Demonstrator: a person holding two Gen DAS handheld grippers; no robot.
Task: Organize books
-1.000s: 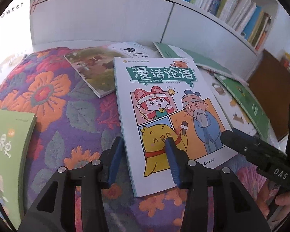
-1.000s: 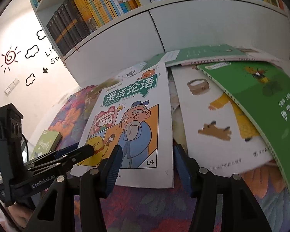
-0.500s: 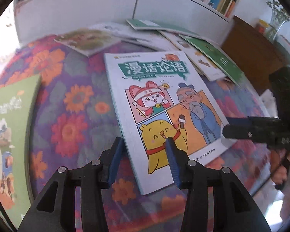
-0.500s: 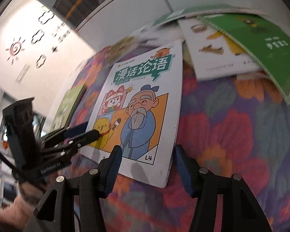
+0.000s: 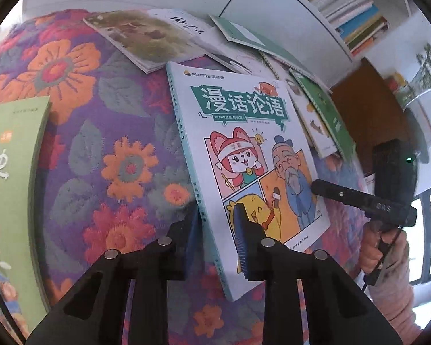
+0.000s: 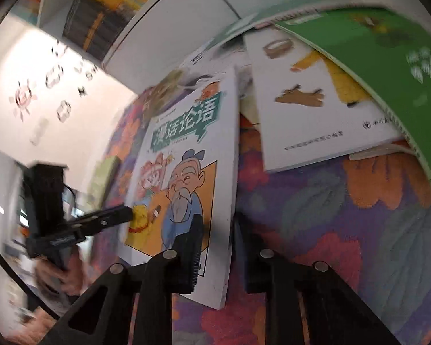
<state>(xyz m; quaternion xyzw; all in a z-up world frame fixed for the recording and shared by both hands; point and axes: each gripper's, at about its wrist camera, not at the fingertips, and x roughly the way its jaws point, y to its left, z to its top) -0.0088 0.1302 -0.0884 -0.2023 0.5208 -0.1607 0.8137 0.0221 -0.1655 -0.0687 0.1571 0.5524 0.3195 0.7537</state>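
Observation:
A white cartoon book [image 5: 244, 143] with a teal title banner lies tilted on the flowered cloth [image 5: 100, 143], its near end raised. My left gripper [image 5: 215, 215] is closing on the spine edge near the lower corner, one blue pad on the cover and the other behind it. My right gripper [image 6: 218, 224] is closing on the opposite lower edge of the same book [image 6: 192, 149], with the page edge pinched between its pads. Each gripper shows in the other's view: the right gripper [image 5: 344, 195] reaches in from the right, and the left gripper [image 6: 100, 221] from the left.
A green book [image 5: 11, 172] lies on the cloth at far left. Several books are heaped at the back, among them a green spiral-bound one [image 6: 388, 66] and a white one [image 6: 316, 109]. Behind them stands a white bookshelf [image 5: 344, 8], beside a brown cabinet [image 5: 367, 109].
Both grippers' jaws have narrowed onto the cartoon book's lower edges. Both hands have shifted and turned, and the book now stands tilted with its near end off the cloth.

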